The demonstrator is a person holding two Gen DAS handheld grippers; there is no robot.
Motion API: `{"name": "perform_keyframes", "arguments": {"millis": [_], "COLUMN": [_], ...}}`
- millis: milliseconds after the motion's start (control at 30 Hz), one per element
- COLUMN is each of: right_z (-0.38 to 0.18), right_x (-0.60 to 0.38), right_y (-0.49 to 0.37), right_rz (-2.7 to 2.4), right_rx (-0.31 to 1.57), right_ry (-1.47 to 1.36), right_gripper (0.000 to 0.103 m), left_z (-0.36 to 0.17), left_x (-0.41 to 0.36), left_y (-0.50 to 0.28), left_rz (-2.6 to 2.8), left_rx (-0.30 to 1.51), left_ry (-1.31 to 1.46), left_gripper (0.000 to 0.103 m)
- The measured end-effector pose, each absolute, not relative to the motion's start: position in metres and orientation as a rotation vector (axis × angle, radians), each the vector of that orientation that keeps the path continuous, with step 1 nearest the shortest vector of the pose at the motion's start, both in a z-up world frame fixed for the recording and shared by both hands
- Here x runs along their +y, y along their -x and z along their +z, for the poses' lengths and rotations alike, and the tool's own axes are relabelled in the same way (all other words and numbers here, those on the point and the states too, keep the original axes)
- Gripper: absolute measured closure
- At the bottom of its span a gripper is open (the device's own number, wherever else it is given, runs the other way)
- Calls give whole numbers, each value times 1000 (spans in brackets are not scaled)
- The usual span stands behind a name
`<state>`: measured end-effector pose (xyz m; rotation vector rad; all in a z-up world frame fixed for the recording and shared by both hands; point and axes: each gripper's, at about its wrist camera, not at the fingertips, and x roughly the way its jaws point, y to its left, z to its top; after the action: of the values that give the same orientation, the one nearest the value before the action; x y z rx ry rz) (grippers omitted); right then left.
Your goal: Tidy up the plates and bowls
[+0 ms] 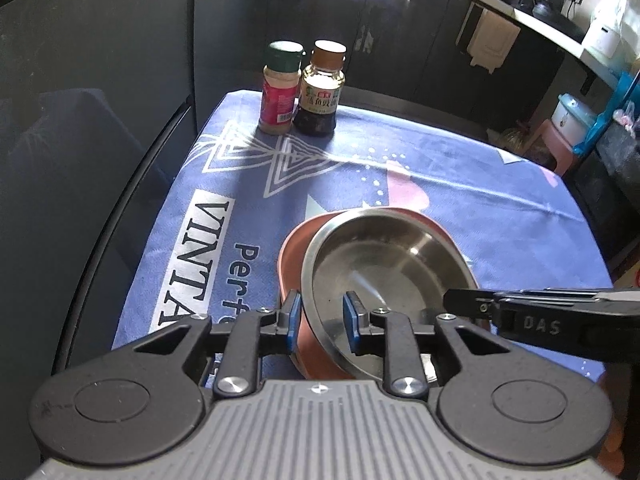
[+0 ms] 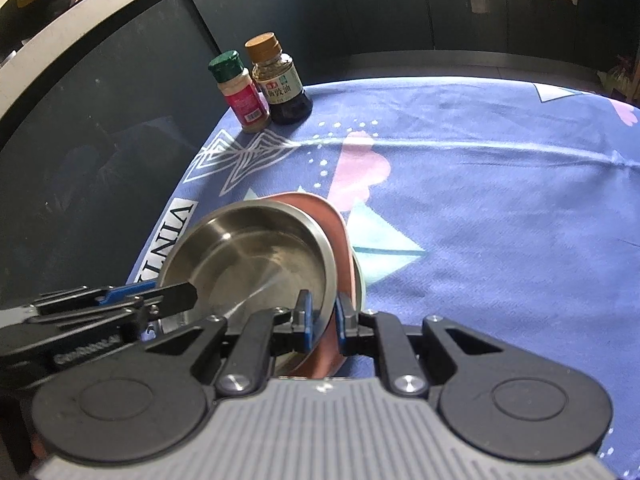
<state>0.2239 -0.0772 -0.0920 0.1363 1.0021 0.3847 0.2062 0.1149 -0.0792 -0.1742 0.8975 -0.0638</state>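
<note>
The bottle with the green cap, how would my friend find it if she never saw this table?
Look at the blue patterned tablecloth and go to its far corner by the dark cabinet wall. Two small bottles stand there side by side. Pick the green-capped bottle, with its red label and pale powder; its neighbour, the brown-capped bottle, holds dark sauce.

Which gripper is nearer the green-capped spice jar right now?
Left, slightly. The left gripper straddles the steel bowl's rim on the side facing the spice jar; the right gripper straddles the opposite rim.
</note>
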Motion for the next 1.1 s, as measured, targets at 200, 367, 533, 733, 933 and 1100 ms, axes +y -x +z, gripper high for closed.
{"name": "perform_keyframes", "arguments": {"millis": [200,367,533,733,933,1100], "right_z": [-93,-88,-71,-60,-76,-83], "right_x": [-74,-75,-83,-92,-105,-109], "right_y": [-224,-223,-218,-216,-225,-229], "right_rz": [374,371,381,343,337,349], "right_rx": [999,997,943,892,956,992], "right_ry": [-124,-123,-176,-153,-213,-243], "right_gripper": [62,61,30,21,21,21], "left_z": [-70,-77,-84,-86,-87,-90], "left_x": [122,126,129,129,127,126], "left_y": [-201,-201,-201,-200,-200,-201], "left_rz": [-9,3,9,2,5,7], "left_rx": [841,859,876,882,883,896], "left_ry": [151,149,158,169,168,172], "left_gripper": [61,61,61,58,50,50]}}
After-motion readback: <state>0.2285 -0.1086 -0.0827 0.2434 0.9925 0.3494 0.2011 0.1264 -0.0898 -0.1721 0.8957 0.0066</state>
